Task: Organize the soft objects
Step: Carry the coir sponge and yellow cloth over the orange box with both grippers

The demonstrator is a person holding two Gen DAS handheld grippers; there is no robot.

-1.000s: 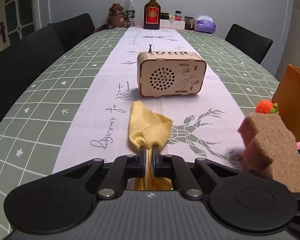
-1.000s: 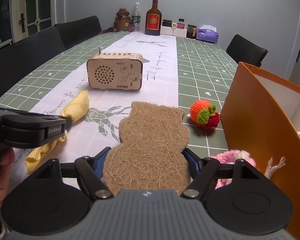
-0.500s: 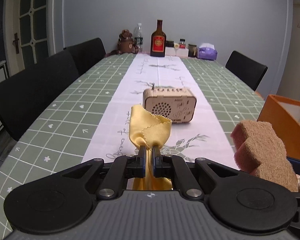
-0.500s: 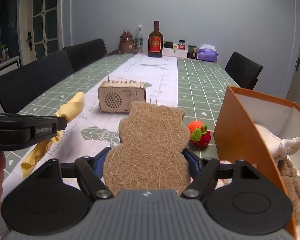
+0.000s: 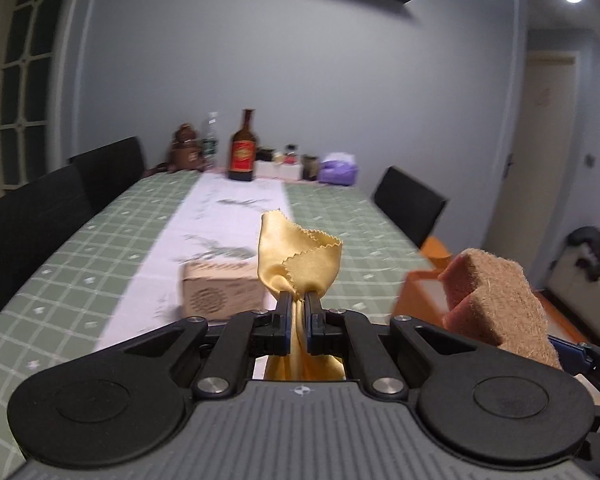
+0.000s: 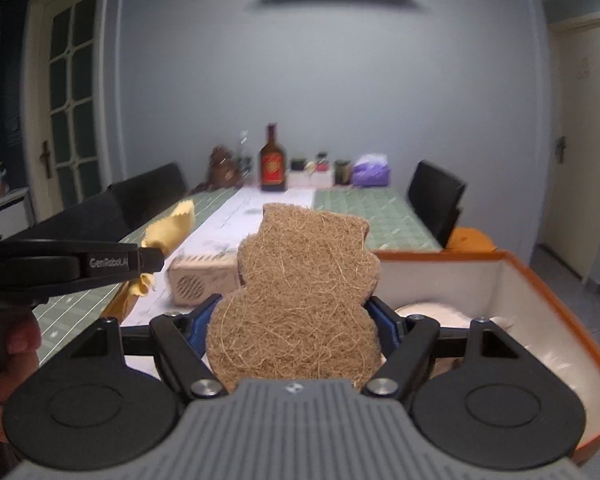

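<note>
While both are up off the table, my left gripper (image 5: pixel 296 298) pinches the limp, slippery-looking yellow cloth (image 5: pixel 300 254) at a bunched fold, and my right gripper (image 6: pixel 296 314) clamps the light, springy sponge (image 6: pixel 296 300) by its waist, near the orange box (image 6: pixel 540 280)

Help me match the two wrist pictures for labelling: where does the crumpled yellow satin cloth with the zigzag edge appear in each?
Left wrist: the yellow satin cloth sits centre frame, pinched in the left gripper.
Right wrist: the cloth shows at left, by that gripper's black tip.
Shared landmark: the wooden radio box on the table.
</note>
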